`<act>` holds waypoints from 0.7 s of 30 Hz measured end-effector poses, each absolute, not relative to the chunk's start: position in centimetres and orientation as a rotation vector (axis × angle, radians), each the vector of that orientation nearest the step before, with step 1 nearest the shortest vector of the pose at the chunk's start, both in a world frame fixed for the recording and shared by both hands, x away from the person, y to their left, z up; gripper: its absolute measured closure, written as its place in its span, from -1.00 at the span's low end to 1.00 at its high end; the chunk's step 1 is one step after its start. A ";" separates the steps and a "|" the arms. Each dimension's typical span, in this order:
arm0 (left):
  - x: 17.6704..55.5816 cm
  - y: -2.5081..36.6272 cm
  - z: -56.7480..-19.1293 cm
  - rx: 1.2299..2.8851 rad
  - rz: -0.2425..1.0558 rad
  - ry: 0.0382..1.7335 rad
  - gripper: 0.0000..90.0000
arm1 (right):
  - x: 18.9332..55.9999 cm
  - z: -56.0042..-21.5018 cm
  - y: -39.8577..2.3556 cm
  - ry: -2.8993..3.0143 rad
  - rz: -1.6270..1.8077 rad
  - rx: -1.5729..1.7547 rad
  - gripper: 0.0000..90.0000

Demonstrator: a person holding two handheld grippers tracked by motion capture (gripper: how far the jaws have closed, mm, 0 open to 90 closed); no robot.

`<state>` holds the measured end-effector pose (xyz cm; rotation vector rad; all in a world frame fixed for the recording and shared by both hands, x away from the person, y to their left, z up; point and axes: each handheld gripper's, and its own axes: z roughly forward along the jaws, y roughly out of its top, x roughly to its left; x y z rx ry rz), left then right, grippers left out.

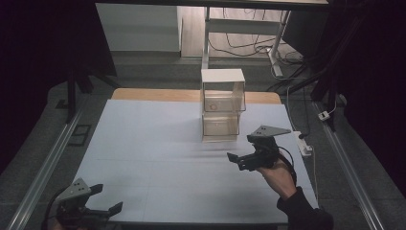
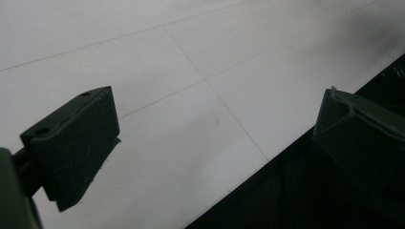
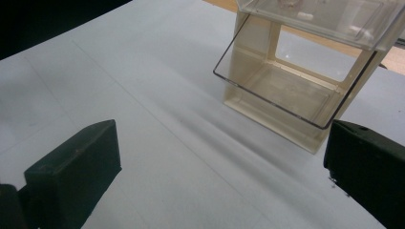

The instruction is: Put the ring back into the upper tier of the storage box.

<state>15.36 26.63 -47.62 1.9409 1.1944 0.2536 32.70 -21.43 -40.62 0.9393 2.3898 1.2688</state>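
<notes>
My right gripper [image 1: 238, 160] sits jaws spread, empty, near the stacked clear bin [image 1: 221, 125] mid-table. Left gripper [image 1: 106, 198] idles agape at the near table [image 1: 143, 139] edge. Risk: clipping the tilted lower flap [image 3: 282, 98] could shove or topple the stack.

Dim room, dark edges, evenly lit pale table [image 1: 158, 143], soft shadows, slight blur up close.

No legible text or labels.
</notes>
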 end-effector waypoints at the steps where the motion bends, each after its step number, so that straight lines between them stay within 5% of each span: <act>1: 15.4 26.6 -47.6 1.941 0.254 1.194 -0.95 | 32.5 -40.7 -21.6 2.390 1.268 0.939 -1.00; 21: 15.3 26.6 -47.6 1.941 0.258 1.193 -0.95 | 29.7 -42.5 -26.0 2.352 1.285 1.069 -1.00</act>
